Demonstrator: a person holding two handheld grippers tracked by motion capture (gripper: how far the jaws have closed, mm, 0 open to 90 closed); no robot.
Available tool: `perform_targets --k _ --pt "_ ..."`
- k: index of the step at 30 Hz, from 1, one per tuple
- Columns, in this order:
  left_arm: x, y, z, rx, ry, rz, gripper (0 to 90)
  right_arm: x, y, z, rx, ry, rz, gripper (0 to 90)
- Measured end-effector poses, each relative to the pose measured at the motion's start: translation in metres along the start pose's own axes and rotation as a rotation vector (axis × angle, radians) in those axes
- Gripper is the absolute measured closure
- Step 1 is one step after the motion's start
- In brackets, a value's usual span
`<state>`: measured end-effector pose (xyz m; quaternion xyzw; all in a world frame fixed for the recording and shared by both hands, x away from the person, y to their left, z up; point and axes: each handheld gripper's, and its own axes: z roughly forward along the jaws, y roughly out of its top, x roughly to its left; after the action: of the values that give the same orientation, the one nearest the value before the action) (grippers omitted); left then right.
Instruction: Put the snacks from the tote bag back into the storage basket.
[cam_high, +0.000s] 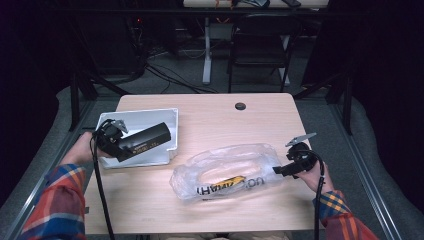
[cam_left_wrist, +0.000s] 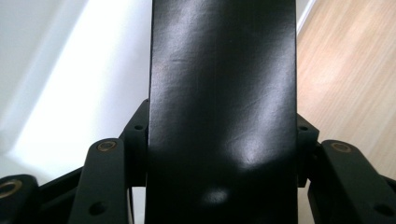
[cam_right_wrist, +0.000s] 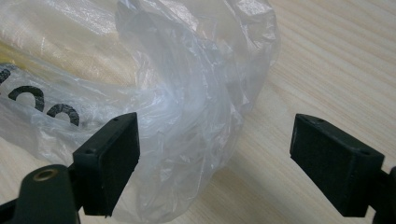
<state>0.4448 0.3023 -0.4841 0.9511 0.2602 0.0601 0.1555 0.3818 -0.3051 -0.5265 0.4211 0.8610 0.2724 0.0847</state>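
High view: a clear plastic bag (cam_high: 227, 170) with black lettering lies crumpled on the table's (cam_high: 150, 200) near half — something yellow shows inside. Right gripper (cam_high: 278, 170) rests at the bag's right end, jaws wide apart around that end, pads not pressing. Farther left, the left gripper (cam_high: 119, 145) clamps a long black box (cam_high: 145, 141) — held over the white tray (cam_high: 150, 120).
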Motion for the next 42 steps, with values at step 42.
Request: perform_targets --k 42 --pt "0.018 -0.006 0.047 0.044 0.006 -0.064 15.1 0.001 0.000 0.000 -0.003 -0.012 0.002 14.9"
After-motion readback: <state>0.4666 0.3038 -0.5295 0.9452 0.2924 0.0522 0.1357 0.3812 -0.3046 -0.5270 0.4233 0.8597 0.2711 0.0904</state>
